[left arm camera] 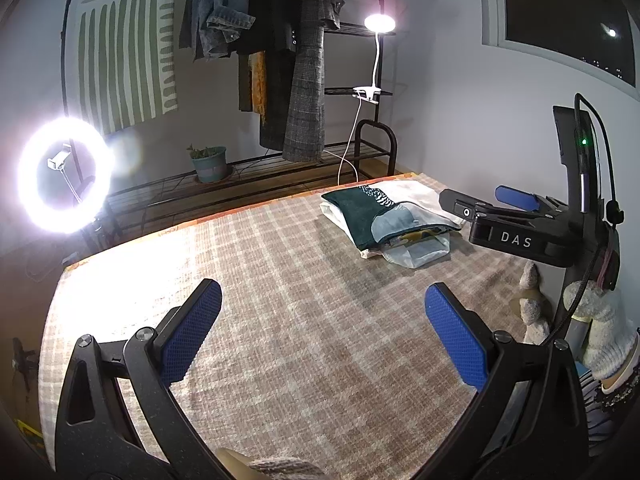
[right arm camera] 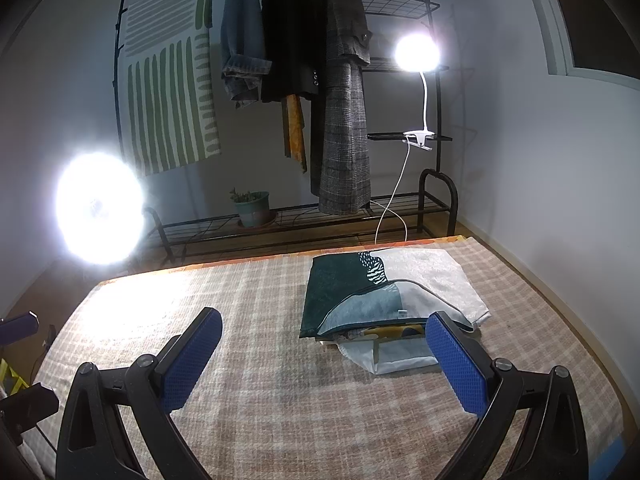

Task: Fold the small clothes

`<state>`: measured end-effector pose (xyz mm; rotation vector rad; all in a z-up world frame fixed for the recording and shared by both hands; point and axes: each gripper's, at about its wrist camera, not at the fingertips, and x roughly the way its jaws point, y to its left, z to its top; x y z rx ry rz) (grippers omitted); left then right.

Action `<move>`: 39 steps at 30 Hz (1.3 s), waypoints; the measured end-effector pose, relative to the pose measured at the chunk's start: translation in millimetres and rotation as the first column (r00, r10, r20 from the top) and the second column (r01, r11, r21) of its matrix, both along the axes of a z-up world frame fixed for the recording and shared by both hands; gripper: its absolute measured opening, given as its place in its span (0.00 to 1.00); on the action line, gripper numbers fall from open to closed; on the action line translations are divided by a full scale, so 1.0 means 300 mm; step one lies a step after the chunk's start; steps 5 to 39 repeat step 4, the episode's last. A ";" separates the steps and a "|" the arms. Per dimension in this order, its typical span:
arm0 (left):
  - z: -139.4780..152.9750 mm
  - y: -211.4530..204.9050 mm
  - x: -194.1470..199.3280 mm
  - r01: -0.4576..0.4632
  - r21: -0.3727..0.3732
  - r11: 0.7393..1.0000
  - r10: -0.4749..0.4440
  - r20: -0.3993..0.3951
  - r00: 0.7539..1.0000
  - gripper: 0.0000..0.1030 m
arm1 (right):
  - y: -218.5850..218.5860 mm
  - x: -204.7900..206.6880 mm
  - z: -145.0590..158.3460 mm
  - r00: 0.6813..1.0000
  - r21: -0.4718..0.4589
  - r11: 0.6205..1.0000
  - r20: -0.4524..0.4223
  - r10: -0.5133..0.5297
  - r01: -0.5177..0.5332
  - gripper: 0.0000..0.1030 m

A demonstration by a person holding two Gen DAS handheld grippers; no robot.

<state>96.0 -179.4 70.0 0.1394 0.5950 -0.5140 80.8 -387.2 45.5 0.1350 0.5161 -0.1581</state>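
A stack of folded small clothes (left arm camera: pixel 394 220) (right arm camera: pixel 376 300), dark green, pale blue and white on top, lies at the far right of the checked blanket (left arm camera: pixel 288 280) (right arm camera: pixel 280 380). My left gripper (left arm camera: pixel 324 332) is open over bare blanket, well short of the stack and to its left. My right gripper (right arm camera: pixel 324 360) is open too, with nothing between its blue pads (right arm camera: pixel 456 364); its right finger overlaps the stack's near right corner in its own view. From the left wrist view the right gripper (left arm camera: pixel 492 206) hovers beside the stack's right edge.
Beyond the blanket's far edge stands a black clothes rack (right arm camera: pixel 304 216) with hanging coats (right arm camera: pixel 344 100), a potted plant (right arm camera: pixel 252 208) and a clip lamp (right arm camera: pixel 418 54). A bright ring light (left arm camera: pixel 64 176) glares at left. A sleeved hand and stuffed toys (left arm camera: pixel 532 304) sit at right.
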 end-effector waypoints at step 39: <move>-0.004 0.007 0.006 -0.010 -0.008 1.000 0.010 0.005 1.000 1.00 | 0.003 -0.003 0.001 1.000 0.000 1.000 0.001 -0.005 0.005 1.00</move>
